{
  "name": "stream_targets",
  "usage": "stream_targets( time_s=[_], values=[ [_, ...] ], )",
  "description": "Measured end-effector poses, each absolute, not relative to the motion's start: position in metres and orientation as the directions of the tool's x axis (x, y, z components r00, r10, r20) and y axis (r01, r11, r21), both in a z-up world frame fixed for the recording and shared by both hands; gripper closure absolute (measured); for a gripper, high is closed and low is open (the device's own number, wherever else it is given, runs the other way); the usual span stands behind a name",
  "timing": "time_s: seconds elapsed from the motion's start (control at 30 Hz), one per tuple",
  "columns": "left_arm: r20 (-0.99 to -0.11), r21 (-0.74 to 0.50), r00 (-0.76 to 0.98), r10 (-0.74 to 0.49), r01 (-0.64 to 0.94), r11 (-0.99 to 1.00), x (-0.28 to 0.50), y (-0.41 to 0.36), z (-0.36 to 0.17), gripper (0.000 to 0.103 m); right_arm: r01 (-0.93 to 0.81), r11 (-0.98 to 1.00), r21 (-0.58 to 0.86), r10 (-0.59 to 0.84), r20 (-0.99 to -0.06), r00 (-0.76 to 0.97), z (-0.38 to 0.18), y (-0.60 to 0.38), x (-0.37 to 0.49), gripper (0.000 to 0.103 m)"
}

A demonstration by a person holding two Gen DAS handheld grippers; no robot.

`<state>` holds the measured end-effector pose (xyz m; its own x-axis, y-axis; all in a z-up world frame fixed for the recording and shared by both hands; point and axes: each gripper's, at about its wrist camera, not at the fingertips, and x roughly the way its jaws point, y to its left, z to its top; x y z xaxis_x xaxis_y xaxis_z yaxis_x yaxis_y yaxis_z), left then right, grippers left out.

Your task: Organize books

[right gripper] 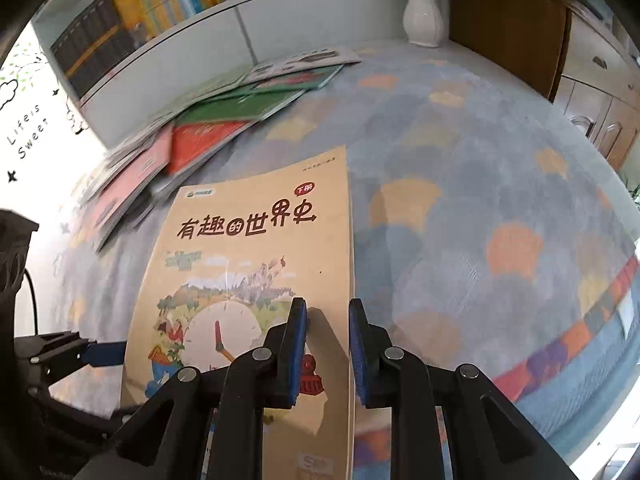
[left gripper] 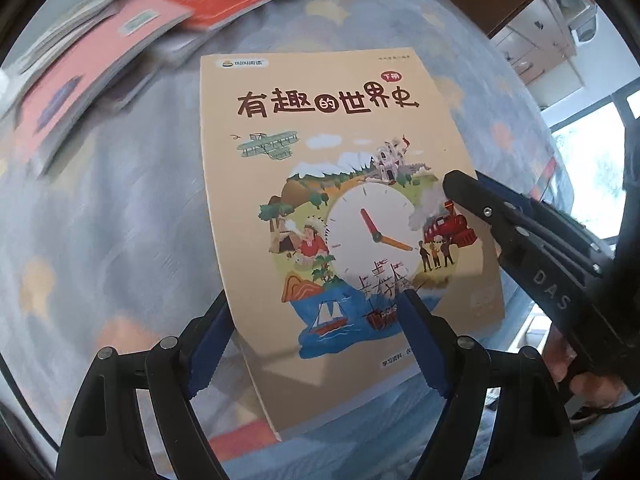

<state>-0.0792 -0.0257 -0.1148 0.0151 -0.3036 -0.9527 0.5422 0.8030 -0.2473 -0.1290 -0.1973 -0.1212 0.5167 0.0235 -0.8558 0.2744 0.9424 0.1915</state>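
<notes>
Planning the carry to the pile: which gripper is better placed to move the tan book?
Probably right. The right gripper pinches the right edge of the tan book between nearly closed jaws. The left gripper straddles its bottom corner, jaws wide; grip unclear.

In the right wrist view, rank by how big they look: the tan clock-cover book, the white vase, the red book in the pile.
1. Tan clock-cover book, largest, though it is nearest the camera.
2. Red book.
3. White vase; close to the red book in apparent size, and farther away, so this order is unsure.
</notes>
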Motion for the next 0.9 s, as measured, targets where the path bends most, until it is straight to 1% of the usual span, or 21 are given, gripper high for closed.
stream_targets(
  time_s=[0.07,0.13,0.27,0.4,0.5,0.67,0.83,0.9],
  values=[
    [-0.957,-0.222,0.040,-0.288,0.539,0.813,-0.078,-0.010,-0.111,0.024,0.243,0.953,0.178,0.034,-0.866,0.499,-0.121,-0.176,-0.130,0.083],
    [-0.957,-0.216,0.064,-0.284,0.498,0.840,-0.075,0.015,-0.107,0.024,0.190,0.968,0.163,0.050,-0.869,0.492,-0.120,-0.150,-0.131,0.083],
    [-0.948,-0.226,0.120,-0.294,0.396,0.890,-0.074,0.074,-0.094,0.024,0.097,0.977,0.190,0.120,-0.864,0.489,-0.115,-0.106,-0.124,0.083],
    [-0.942,-0.109,0.260,-0.214,0.366,0.924,-0.079,0.125,-0.068,0.024,0.021,0.979,0.204,0.168,-0.857,0.487,-0.108,-0.064,-0.110,0.083],
    [-0.926,-0.062,0.332,-0.179,0.334,0.940,-0.083,0.146,-0.058,0.024,-0.045,0.983,0.176,0.176,-0.856,0.487,-0.105,-0.026,-0.100,0.083],
    [-0.928,-0.071,0.341,-0.151,0.235,0.969,-0.072,0.193,-0.063,0.024,-0.096,0.971,0.221,0.240,-0.845,0.478,-0.104,0.020,-0.075,0.083],
    [-0.925,-0.062,0.361,-0.116,0.157,0.986,-0.050,0.234,-0.071,0.024,-0.157,0.968,0.195,0.247,-0.841,0.482,-0.102,0.074,-0.050,0.083],
    [-0.925,-0.077,0.361,-0.116,0.122,0.990,-0.039,0.252,-0.071,0.024,-0.183,0.960,0.211,0.274,-0.833,0.481,-0.101,0.092,-0.039,0.083]
  ],
)
